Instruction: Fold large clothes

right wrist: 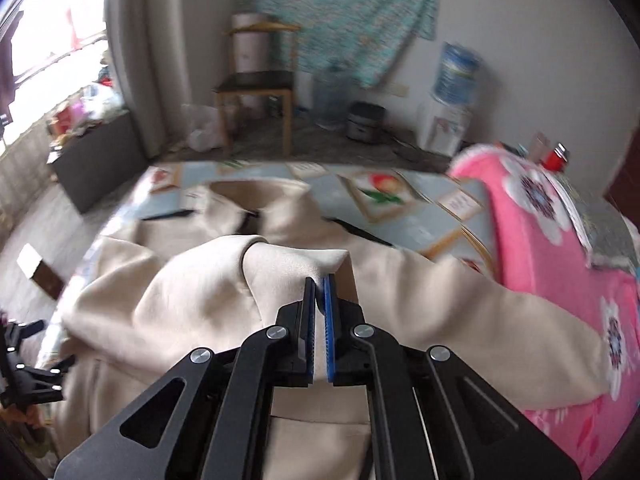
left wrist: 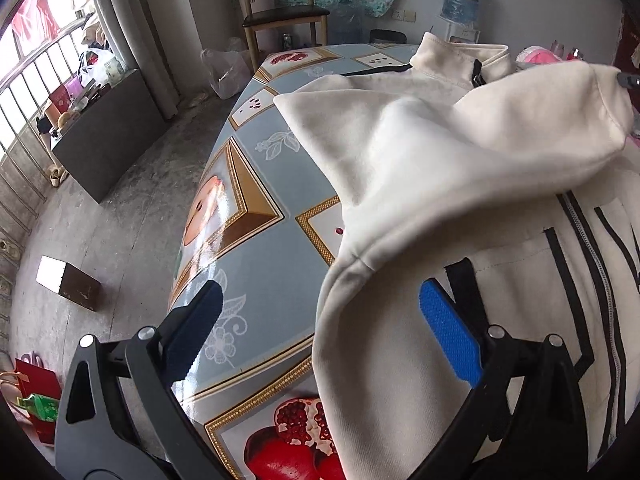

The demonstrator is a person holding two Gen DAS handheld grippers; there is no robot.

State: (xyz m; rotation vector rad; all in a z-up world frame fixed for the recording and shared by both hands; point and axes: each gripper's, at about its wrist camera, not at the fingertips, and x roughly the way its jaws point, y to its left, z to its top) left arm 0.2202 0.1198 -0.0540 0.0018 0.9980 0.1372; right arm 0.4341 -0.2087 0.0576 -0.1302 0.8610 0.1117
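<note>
- Cream jacket (left wrist: 420,168) spread over the desk (left wrist: 256,184), zipper and black stripes facing up on the near right.
- One sleeve (left wrist: 460,152) lifted off the jacket body and drawn across it toward the right, cuff end pinched up at the far right edge of the left wrist view.
- Right claw (right wrist: 320,280) clenched on a fold of that cream cloth, blue pads pressed together with the fabric peaking between them (view blurred around it).
- Left claw (left wrist: 320,296) released, fingers spread wide; left finger over the bare patterned desk cover, right finger (left wrist: 448,328) over the jacket's hem corner, nothing gripped.
- Pink flowered blanket (right wrist: 560,264) just beside the jacket on the right, part of it under the sleeve edge.
- Beyond the desk: wooden chair (left wrist: 284,12), water dispenser (left wrist: 460,0) against the wall, small brown box (left wrist: 68,284) on the concrete floor.
</note>
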